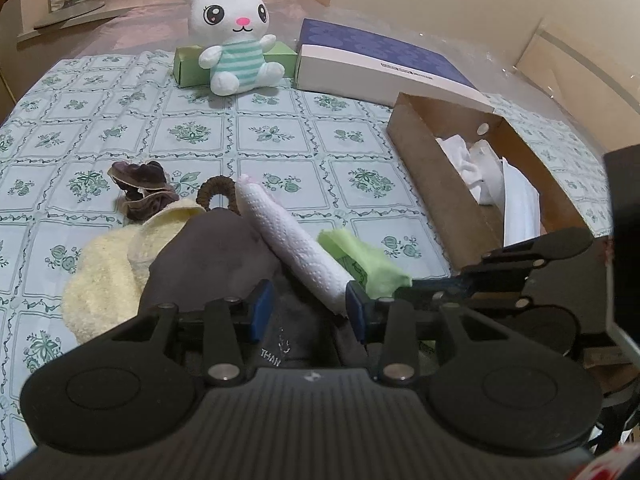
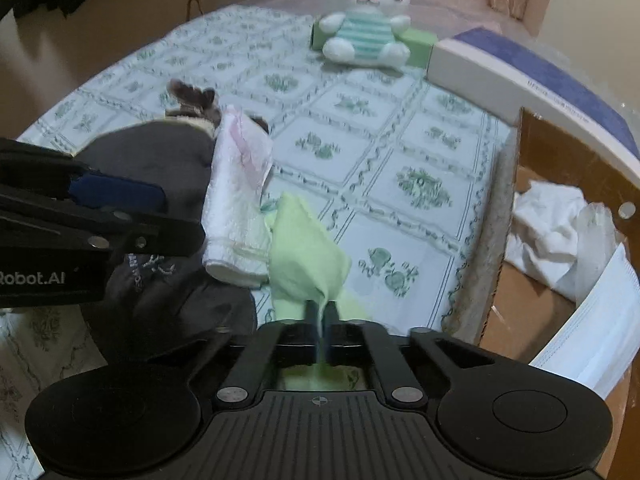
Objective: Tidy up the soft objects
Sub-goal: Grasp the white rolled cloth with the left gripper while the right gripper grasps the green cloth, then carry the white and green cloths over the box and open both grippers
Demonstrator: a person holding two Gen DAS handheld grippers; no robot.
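From the left wrist, the left gripper [image 1: 308, 308] stands with its tongs apart over a dark grey cloth [image 1: 216, 256]; nothing is pinched between them, though the rolled white towel [image 1: 292, 240] ends just beside the pad at 3 o'clock. Around the grey cloth lie a fluffy yellow cloth [image 1: 104, 280] at 9 o'clock, a brown scrunchie [image 1: 140, 188] at 11 and a brown hair tie [image 1: 216, 188] at 12. All look light and limp; the grey cloth is thick, so I judge a pinch on a raised fold would hold better than one on flat fabric. The cardboard box [image 1: 424, 172] at 2 o'clock already holds white cloths. The table wears a green flower-print cover [image 1: 272, 132], with a toy rabbit [image 1: 232, 36], a green carton [image 1: 188, 68] and a blue box [image 1: 372, 64] at the far edge, and a curtained room behind.

From the right wrist, the right gripper [image 2: 321, 312] has its tongs together, clamped on a corner of the light green cloth [image 2: 304, 252], which rises in a peak at 12 o'clock. It is thin and floppy and will likely trail when carried. The box sits at 3 o'clock, near; the left gripper shows at 9 o'clock.
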